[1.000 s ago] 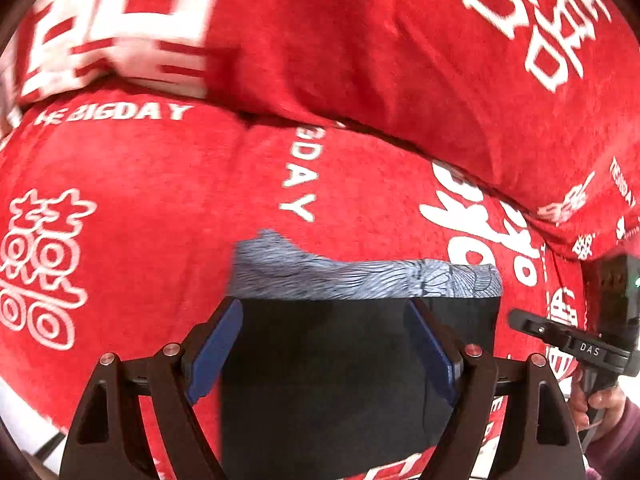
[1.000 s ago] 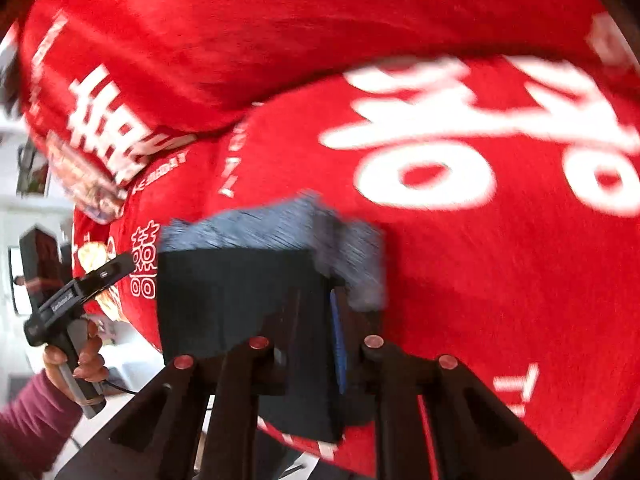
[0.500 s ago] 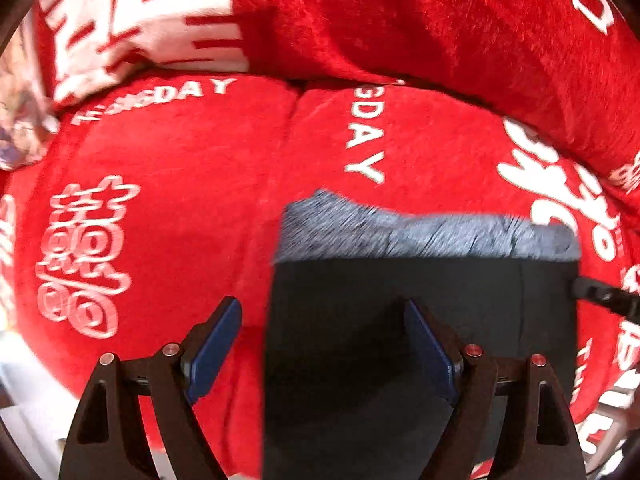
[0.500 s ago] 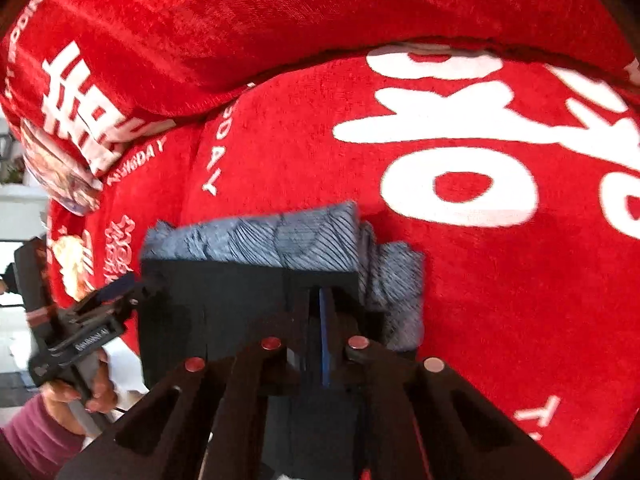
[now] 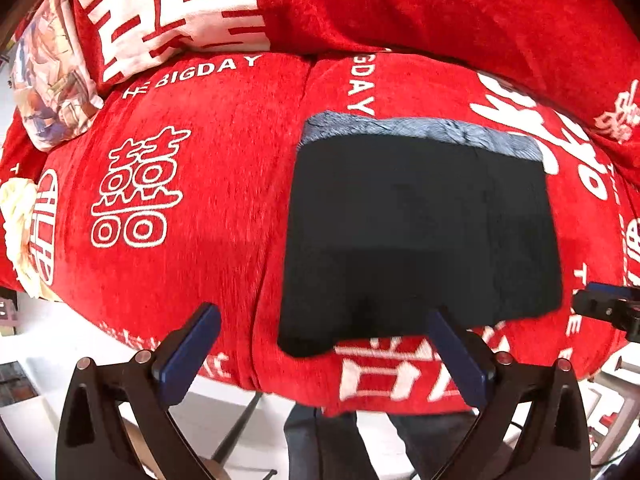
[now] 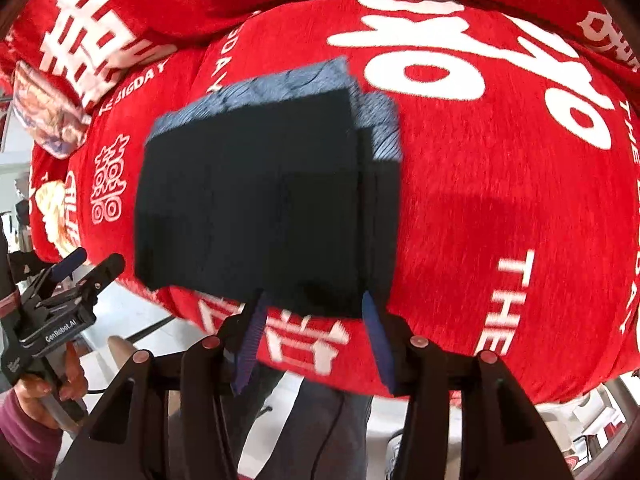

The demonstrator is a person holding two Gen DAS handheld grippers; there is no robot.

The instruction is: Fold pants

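We have the pants (image 5: 420,232) lying folded into a compact dark block on the red sofa (image 5: 192,208), with a strip of grey patterned lining showing along the far edge; the block sits toward the front of the seat cushion, its near edge close to the cushion's front rim; our left gripper (image 5: 324,344) hangs just in front of that near edge with its jaws spread wide and nothing between them; our right gripper (image 6: 316,336) is likewise apart and empty, its blue tips just short of the near right corner of the block, whether touching the cloth we cannot tell; the block lies straight ahead of both grippers, a little to the right of the left one and a little to the left of the right one, so each is about equally near; its longer side seems to run across our view rather than away from us; we judge the folding close to done, and any further tidy would mean reaching forward over the near edge; a printed cushion (image 5: 52,76) rests well off to the left.
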